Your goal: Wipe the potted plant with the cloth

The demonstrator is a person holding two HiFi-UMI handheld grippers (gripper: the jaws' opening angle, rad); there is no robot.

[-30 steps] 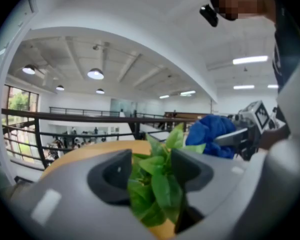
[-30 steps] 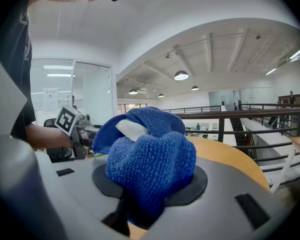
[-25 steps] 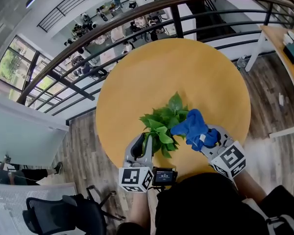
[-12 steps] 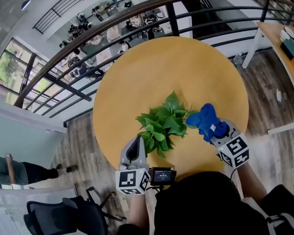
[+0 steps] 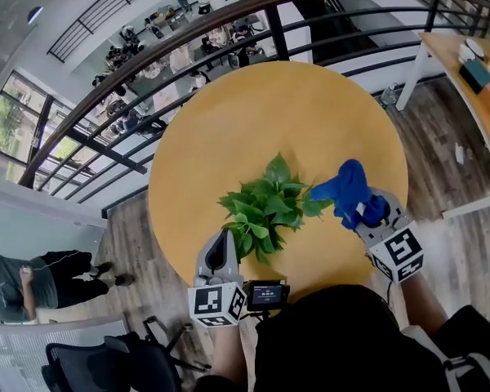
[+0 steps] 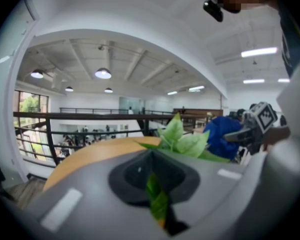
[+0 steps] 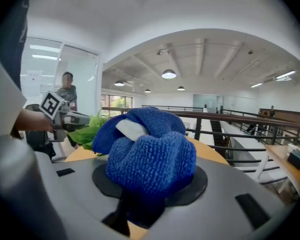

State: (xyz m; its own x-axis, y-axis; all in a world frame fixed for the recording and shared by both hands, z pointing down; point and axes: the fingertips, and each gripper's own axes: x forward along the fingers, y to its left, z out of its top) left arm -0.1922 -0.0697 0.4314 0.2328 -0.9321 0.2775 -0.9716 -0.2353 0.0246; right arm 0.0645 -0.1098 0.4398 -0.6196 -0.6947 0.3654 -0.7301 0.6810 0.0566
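Observation:
A leafy green potted plant (image 5: 265, 202) stands near the front of the round yellow table (image 5: 269, 113); its pot is hidden under the leaves. My left gripper (image 5: 228, 239) is at the plant's near left side, shut on a green leaf (image 6: 157, 200) that shows between its jaws. My right gripper (image 5: 362, 211) is to the right of the plant, shut on a bunched blue cloth (image 5: 345, 188). The cloth (image 7: 150, 154) fills the right gripper view, just clear of the plant's rightmost leaves (image 7: 90, 129).
A dark metal railing (image 5: 229, 35) curves behind the table over a lower floor. Another table (image 5: 474, 64) with small items stands at the far right. An office chair (image 5: 106, 358) is at the lower left, and a person (image 5: 33, 276) stands on the floor at the left.
My right gripper has carried the blue cloth to the right, off the leaves. My left gripper has stayed at the plant and its jaws have closed on a leaf.

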